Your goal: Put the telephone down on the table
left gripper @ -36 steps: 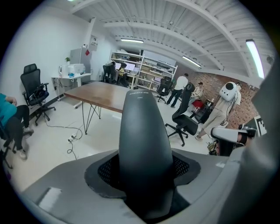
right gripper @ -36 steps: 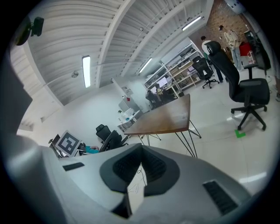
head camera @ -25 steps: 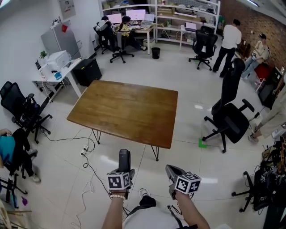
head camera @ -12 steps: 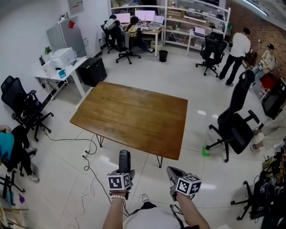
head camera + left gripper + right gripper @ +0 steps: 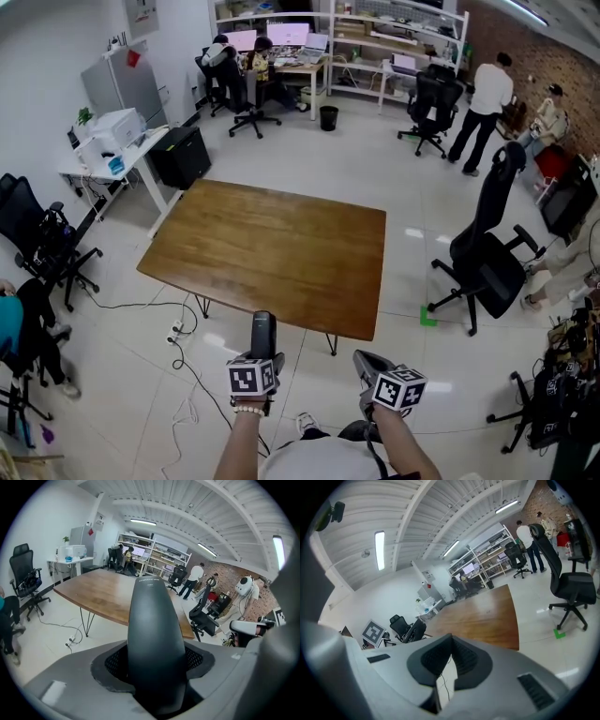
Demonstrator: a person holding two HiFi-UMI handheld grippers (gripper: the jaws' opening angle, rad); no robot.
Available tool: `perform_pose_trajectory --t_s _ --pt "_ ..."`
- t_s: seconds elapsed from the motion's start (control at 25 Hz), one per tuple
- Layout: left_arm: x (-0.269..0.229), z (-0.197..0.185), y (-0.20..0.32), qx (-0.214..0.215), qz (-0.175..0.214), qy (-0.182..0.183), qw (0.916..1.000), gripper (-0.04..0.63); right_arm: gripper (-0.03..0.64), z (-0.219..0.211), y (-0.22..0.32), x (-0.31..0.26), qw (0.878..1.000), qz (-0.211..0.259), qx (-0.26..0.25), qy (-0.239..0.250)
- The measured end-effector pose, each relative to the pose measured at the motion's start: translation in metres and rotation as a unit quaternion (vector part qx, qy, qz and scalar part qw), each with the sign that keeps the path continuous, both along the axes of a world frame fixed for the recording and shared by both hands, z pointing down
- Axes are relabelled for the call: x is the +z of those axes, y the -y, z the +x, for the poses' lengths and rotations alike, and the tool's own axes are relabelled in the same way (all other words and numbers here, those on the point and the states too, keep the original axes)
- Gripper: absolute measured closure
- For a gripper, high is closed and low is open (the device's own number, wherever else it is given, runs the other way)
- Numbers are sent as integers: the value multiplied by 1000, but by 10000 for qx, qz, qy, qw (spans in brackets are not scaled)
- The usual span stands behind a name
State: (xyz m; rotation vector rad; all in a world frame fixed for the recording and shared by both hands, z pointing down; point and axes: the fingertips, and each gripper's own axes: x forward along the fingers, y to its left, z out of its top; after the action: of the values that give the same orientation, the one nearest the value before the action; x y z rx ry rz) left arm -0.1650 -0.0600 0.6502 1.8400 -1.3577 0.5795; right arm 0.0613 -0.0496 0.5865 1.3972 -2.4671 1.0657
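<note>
So the telephone [image 5: 262, 330] isn't down yet. It's standing upright in the left hand-held gripper [image 5: 262, 354], with the jaws pinching its lower half and the top end poking out toward the wooden surface [image 5: 272, 246]. Carrying it like that makes sense: a firm clamp low on the body keeps it from wobbling, and the free end leads the way. The person is short of the near edge, with bare floor [image 5: 122, 375] in between, so my guess is this is the approach stage and there's nothing under it to lower onto.

The right hand-held gripper [image 5: 367, 360] sits alongside with its pads pressed together on nothing, basically a spare.

The head view gives the layout: tabletop bare, office chair [image 5: 483, 253] off to its right, both grippers well apart from the edge. You can't judge the grip from up there, though. The left gripper view shows the black pads hugging the telephone's sides. The right gripper view shows the pads meeting, with only a slit of floor below them.
</note>
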Motion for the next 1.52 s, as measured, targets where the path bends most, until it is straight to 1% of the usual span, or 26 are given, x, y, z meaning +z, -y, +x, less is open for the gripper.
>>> perform_pose_trajectory --t_s 0.2,0.36,0.52,0.8,0.96,1.08,1.28,1.52 --pt "-1 -1 7 -50 32 -45 10000 302 611 -1 11 -7 9999 84 -63 -56" --pt "-2 -3 11 -90 65 -70 9999 302 611 -12 17 -11 9998 132 -171 -43" --pt "-5 -1 16 -55 67 -56 9999 302 611 -17 15 -8 9997 68 -220 -12" --pt "-4 8 38 2 22 -11 10000 302 611 -7 24 4 9998 -106 -189 12" --pt "-4 15 59 -45 47 31 10000 302 611 -3 51 3 9996 -45 -237 109" --pt "-4 16 77 -78 36 89 9999 302 611 -10 75 0 9993 6 -294 230" --pt "2 13 111 -78 -69 167 9998 302 611 -26 112 -1 9983 43 -535 225" --pt "15 15 155 -63 -266 174 9995 302 611 -27 159 -5 9981 64 -526 319"
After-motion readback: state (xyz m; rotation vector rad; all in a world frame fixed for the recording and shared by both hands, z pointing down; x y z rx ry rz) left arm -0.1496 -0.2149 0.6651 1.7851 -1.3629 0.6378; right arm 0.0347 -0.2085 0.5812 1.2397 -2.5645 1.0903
